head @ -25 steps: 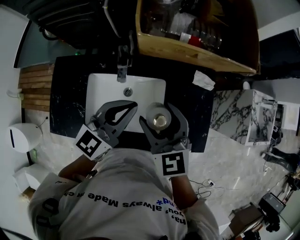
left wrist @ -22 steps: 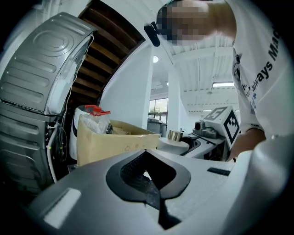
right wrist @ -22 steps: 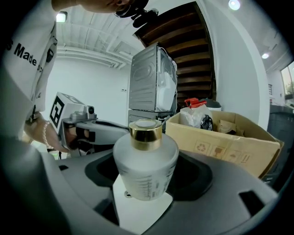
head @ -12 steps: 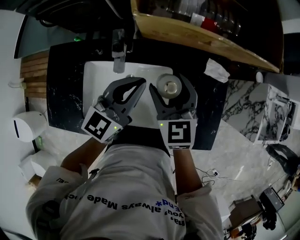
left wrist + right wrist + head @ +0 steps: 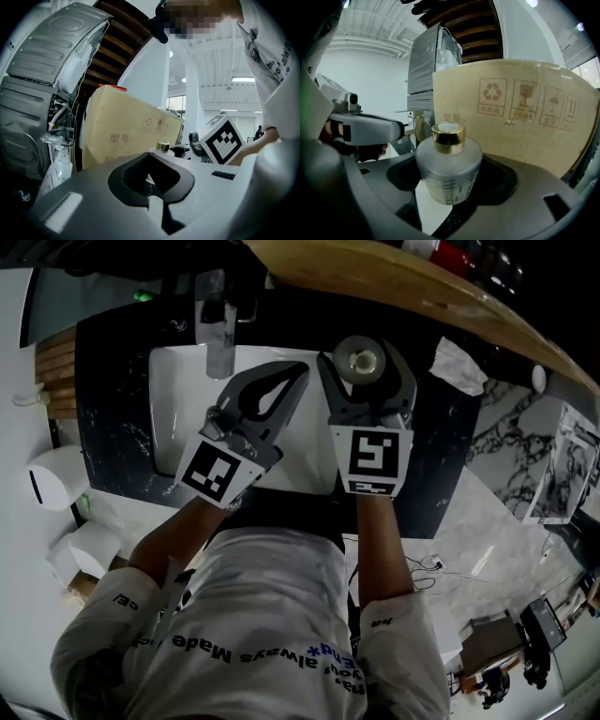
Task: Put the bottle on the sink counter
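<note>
A round frosted glass bottle [image 5: 449, 164] with a gold cap is upright between the jaws of my right gripper [image 5: 450, 187], which is shut on it. In the head view the bottle [image 5: 361, 360] hangs at the back right edge of the white sink basin [image 5: 173, 418], over the black sink counter [image 5: 441, 456]. My left gripper [image 5: 296, 371] is just to its left over the basin, jaws shut and holding nothing. In the left gripper view the gold cap [image 5: 162, 146] shows just past my left gripper [image 5: 158, 154].
A chrome faucet [image 5: 217, 329] rises at the back of the basin. Crumpled white paper [image 5: 457, 367] lies on the counter right of the bottle. A cardboard box [image 5: 525, 122] stands close behind the bottle, under a wooden shelf [image 5: 422, 287].
Both grippers have moved toward the back of the sink. The bottle went along, from over the basin's front to its back right edge.
</note>
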{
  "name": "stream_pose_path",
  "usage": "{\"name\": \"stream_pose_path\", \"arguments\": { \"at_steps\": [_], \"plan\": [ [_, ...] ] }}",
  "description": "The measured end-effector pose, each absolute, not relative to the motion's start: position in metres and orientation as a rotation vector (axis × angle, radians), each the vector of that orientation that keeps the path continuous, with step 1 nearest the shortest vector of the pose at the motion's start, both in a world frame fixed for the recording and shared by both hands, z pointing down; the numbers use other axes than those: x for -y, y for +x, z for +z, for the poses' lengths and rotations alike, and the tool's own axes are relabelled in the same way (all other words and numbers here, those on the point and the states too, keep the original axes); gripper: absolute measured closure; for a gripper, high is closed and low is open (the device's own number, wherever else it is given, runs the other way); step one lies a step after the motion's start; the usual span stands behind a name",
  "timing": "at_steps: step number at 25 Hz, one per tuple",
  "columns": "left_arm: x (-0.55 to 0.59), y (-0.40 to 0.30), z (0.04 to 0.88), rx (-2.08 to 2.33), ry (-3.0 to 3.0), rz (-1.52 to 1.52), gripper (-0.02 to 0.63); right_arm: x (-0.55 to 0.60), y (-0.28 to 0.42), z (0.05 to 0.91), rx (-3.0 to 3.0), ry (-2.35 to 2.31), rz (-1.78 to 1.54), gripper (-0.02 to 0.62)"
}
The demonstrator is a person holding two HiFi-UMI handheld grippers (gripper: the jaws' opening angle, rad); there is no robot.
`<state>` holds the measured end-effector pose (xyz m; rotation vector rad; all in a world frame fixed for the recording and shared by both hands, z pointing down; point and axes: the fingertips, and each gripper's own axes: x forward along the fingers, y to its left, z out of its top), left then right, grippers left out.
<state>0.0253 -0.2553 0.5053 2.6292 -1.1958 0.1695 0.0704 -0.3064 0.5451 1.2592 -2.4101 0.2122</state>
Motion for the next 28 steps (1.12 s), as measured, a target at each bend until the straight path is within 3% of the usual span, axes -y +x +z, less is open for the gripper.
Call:
{"name": "stream_pose_path", "arguments": {
  "at_steps": [28],
  "plan": [
    [0.285, 0.036, 0.583, 1.223, 2.529, 0.238, 0.604, 0.356, 0.069, 0.619, 2.346, 1.260, 0.287, 0.262]
  ]
}}
